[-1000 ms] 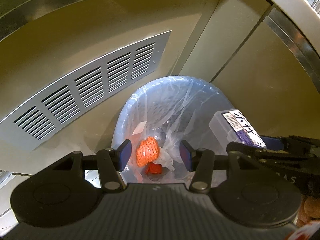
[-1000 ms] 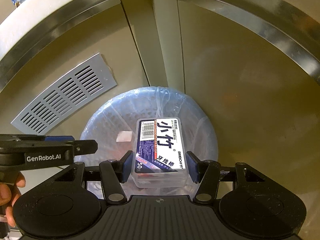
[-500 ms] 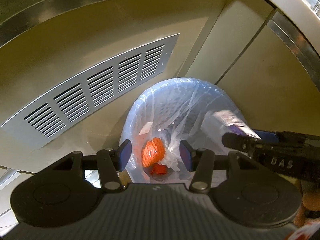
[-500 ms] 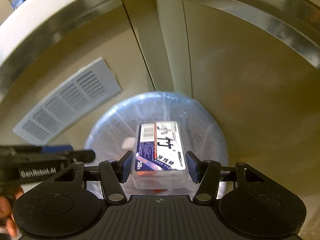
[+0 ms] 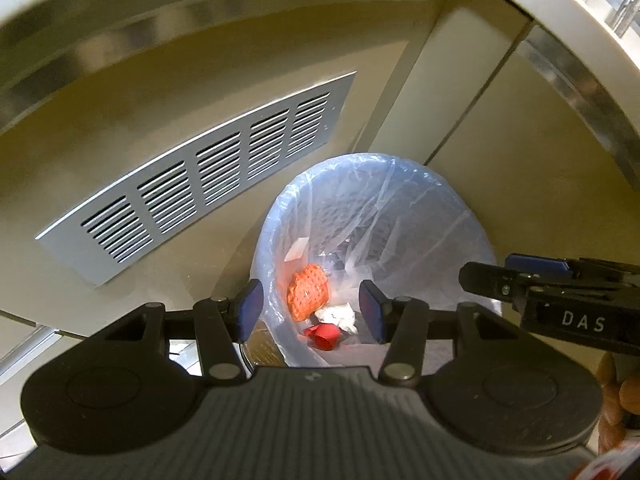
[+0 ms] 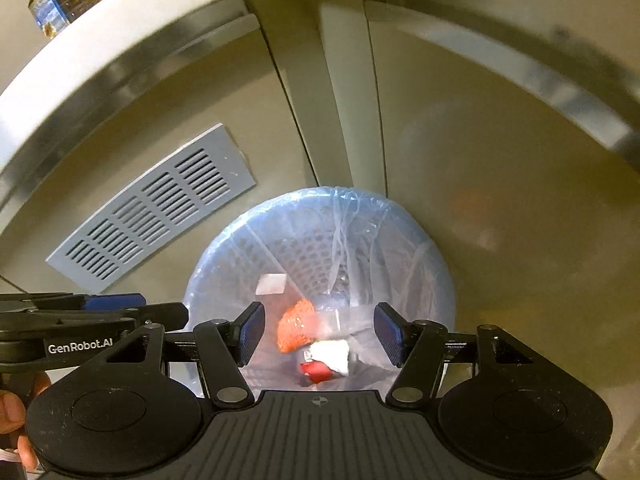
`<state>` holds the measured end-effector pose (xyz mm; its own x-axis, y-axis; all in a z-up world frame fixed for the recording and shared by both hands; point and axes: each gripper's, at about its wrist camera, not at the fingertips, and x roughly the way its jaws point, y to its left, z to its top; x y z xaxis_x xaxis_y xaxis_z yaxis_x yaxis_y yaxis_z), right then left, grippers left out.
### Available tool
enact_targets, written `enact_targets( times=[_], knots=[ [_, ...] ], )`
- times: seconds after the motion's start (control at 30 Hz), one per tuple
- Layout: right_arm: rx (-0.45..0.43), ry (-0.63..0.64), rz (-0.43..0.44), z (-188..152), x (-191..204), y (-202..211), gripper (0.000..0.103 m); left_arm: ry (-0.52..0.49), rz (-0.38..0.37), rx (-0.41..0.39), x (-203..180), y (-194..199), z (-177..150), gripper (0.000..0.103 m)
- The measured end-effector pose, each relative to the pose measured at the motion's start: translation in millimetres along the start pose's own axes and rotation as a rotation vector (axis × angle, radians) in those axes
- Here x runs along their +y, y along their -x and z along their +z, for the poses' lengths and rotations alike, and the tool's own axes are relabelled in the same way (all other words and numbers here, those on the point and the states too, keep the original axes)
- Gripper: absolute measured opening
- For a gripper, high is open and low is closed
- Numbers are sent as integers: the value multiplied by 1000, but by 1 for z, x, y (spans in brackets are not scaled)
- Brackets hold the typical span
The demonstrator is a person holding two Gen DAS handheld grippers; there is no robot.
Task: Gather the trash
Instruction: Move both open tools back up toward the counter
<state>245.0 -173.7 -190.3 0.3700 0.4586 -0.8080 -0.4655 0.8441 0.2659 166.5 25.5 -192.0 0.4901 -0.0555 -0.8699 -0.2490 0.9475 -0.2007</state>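
Hovering: both grippers [image 5: 311, 312] [image 6: 320, 334] agape, empty | trash bin [image 6: 400, 216] below them

"DAS" in white on right gripper [image 5: 568, 304] side, "GenRobot.AI" in white on left gripper [image 6: 80, 336] side, shelf bottle labels unreadable

Below and ahead of the spread right gripper [image 6: 318, 334] stands a blue perforated bin [image 6: 434, 264] lined with clear plastic; inside lie an orange mesh piece [image 6: 295, 326], a crumpled white scrap [image 6: 330, 354] and a red piece [image 6: 316, 372], touching.
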Motion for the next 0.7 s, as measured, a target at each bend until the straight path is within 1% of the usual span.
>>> enact_targets(
  times=[0.2,0.5,0.7],
  knots=[
    [-65,7,-8,11,15,40,61,-30,-31,-44,-8,34,9,49],
    [-197,36,-1,38,35,109,61,-91,-85,-173,-32,97,36,49],
    [-281,53,9,61,37,138,61,-105,-85,-245,-43,124,58,49]
  ],
)
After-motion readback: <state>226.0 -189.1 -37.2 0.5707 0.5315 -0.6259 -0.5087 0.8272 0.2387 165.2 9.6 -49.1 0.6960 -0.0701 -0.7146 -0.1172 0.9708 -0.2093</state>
